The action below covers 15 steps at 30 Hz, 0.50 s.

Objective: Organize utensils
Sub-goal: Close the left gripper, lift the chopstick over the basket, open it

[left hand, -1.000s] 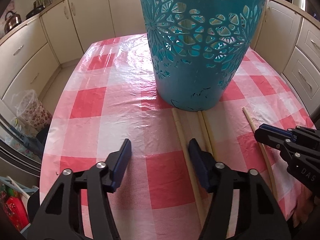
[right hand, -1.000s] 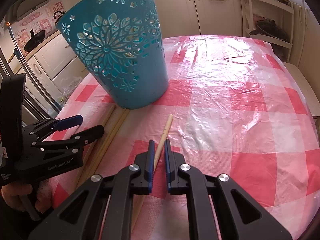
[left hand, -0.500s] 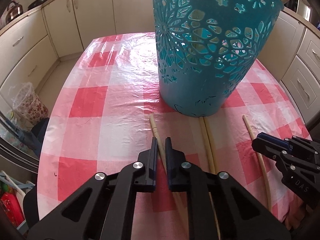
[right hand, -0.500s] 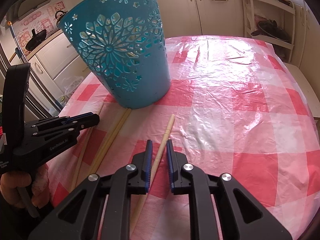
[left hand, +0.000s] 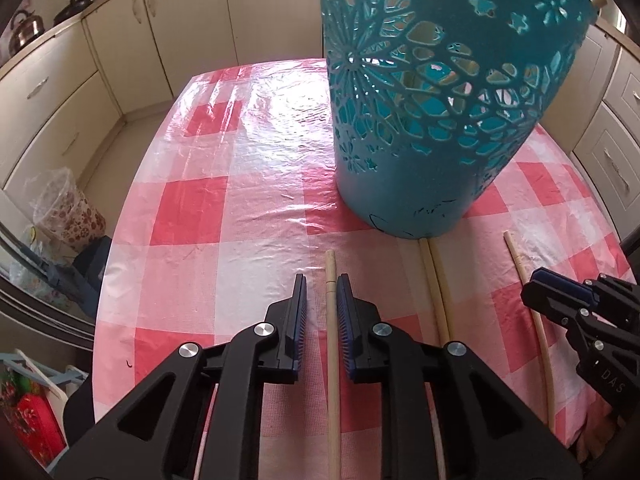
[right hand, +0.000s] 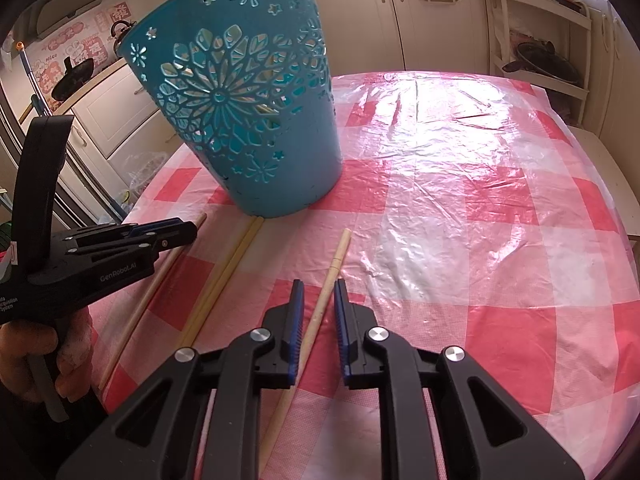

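One chopstick [left hand: 331, 320] lies between the left gripper's [left hand: 322, 304] opening jaws.

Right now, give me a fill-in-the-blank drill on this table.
1. The chopsticks lying on the checked cloth number ___.
2. The teal basket has cut-outs shaped like ___.
3. The kettle sits on the kitchen ___.

Missing words: four; flowers; counter.
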### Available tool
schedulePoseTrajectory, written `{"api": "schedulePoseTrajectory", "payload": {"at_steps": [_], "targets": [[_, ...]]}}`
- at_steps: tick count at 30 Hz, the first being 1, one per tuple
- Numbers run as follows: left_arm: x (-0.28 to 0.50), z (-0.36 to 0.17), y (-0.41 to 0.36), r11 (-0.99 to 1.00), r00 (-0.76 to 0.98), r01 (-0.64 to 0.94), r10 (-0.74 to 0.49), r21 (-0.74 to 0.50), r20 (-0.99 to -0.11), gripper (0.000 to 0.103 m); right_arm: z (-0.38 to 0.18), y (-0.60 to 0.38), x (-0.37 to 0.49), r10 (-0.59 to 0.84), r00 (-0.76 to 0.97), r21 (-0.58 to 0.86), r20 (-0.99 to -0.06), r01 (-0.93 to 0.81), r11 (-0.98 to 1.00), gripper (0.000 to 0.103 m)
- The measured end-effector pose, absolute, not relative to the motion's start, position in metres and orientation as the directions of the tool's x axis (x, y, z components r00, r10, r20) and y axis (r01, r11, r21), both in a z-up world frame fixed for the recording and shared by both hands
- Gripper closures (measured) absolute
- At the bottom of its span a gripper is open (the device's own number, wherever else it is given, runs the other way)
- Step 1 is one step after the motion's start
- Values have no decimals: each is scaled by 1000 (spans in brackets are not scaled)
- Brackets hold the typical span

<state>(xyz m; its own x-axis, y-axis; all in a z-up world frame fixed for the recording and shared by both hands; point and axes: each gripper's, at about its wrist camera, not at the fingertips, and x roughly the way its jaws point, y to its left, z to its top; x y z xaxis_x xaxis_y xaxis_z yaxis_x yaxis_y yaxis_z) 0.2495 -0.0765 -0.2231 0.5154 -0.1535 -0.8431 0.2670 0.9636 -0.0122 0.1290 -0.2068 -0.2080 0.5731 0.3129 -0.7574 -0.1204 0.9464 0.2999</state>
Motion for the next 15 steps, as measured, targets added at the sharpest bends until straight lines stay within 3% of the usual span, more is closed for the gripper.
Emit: {"api": "schedulePoseTrajectory", "payload": {"at_steps": [2, 9, 12, 15], "targets": [[248, -223, -76, 959, 510, 283, -170, -23, -843, 98, -208, -206, 129, 313, 573, 299, -757, -122, 946, 86], [236, -205, -55, 938, 472, 305, -300, -165, -829, 98, -208, -206, 129, 313, 574, 299, -757, -122, 946, 85], [223, -179, -44, 897, 463, 337, -422, -286, -779, 98, -208, -206, 129, 312, 574, 298, -757, -122, 947, 85], [212, -135, -35, 817, 470, 384, -574, -431, -670, 98, -208, -206, 129, 312, 574, 298, -757, -122, 947, 85]]}}
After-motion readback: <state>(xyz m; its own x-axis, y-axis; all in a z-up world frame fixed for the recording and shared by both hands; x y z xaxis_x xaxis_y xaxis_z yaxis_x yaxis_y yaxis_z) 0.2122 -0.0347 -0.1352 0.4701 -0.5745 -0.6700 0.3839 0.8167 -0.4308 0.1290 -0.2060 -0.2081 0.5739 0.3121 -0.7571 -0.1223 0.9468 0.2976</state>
